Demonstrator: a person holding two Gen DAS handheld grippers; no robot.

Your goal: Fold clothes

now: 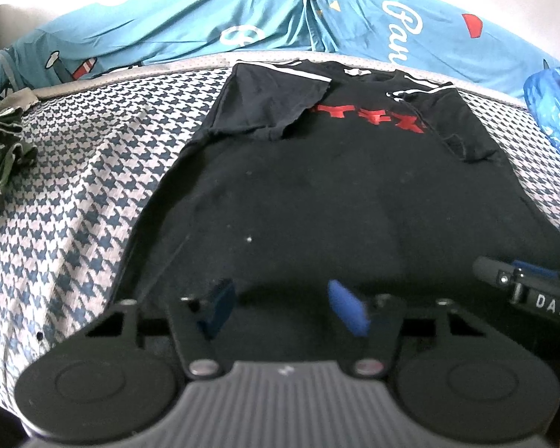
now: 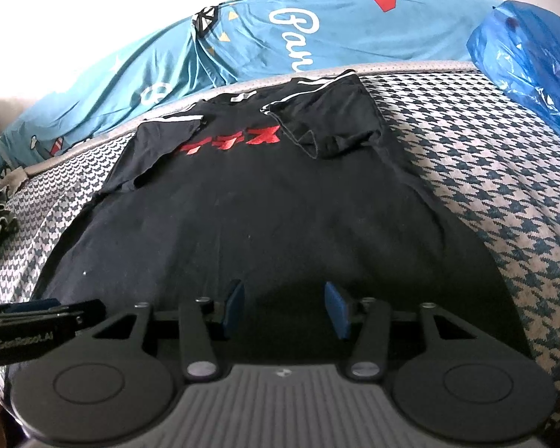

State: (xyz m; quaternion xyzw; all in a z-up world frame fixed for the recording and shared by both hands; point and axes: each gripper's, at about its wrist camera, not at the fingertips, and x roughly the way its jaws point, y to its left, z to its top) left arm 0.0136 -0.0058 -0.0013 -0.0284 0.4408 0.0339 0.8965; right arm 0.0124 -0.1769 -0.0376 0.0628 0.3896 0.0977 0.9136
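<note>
1. Left wrist view: black shirt (image 1: 317,186) lies flat on the houndstooth cover (image 1: 74,186), both sleeves turned in over its chest by the red print.
2. Left gripper (image 1: 283,310) hangs over the shirt's near hem, fingers apart, holding nothing.
3. Right gripper (image 2: 283,310) hangs likewise at that hem, fingers apart and empty.
4. Judgement: sleeve fold stands; a hem-to-collar fold appears in hand, calling for both grippers to pinch the hem evenly.

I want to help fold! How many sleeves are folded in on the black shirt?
2. The left sleeve lies folded over the black T-shirt beside its red print; the right sleeve is folded in opposite.
</note>
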